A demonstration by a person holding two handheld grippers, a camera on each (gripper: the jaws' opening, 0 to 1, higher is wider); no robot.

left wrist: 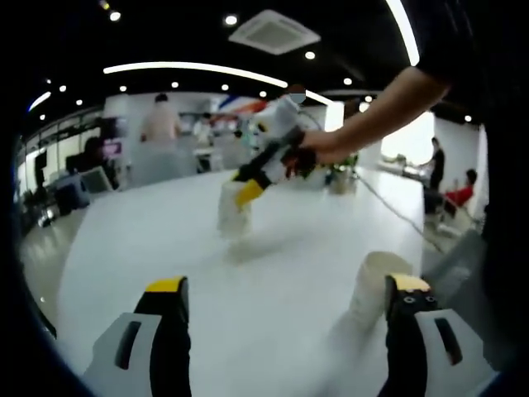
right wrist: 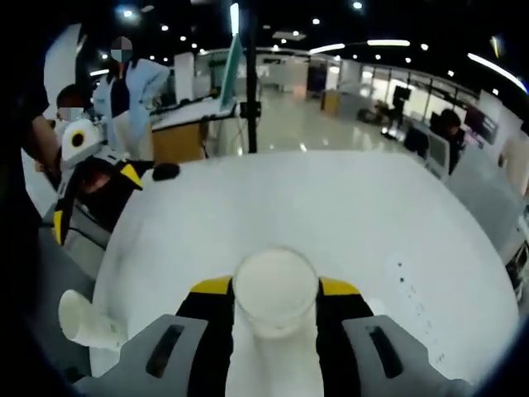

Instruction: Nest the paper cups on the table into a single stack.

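Right now my right tongs [right wrist: 275,291] are clamped on a white paper cup [right wrist: 275,299], one yellow-tipped jaw on each side of its wall. Its open mouth faces up toward the camera, so its long axis runs away along the jaws; the lower body is cut off at the bottom of the right gripper view. In the left gripper view those same tongs hold that cup upright, just above or on the white desk [left wrist: 273,273]; blur keeps me from telling whether it touches.

My left tongs [left wrist: 286,291] hang released, jaws spread wide with nothing between them. A second cup [left wrist: 374,285] stands on the desk just beside the right-hand jaw, which partly hides it, and it lies outside the gap. Its outline is soft, and I cannot make out which end is up.

In the right gripper view a further cup [right wrist: 87,323] lies on its side at the desk's near left edge, mouth pointing left.

People and office furniture show blurred beyond the desk.
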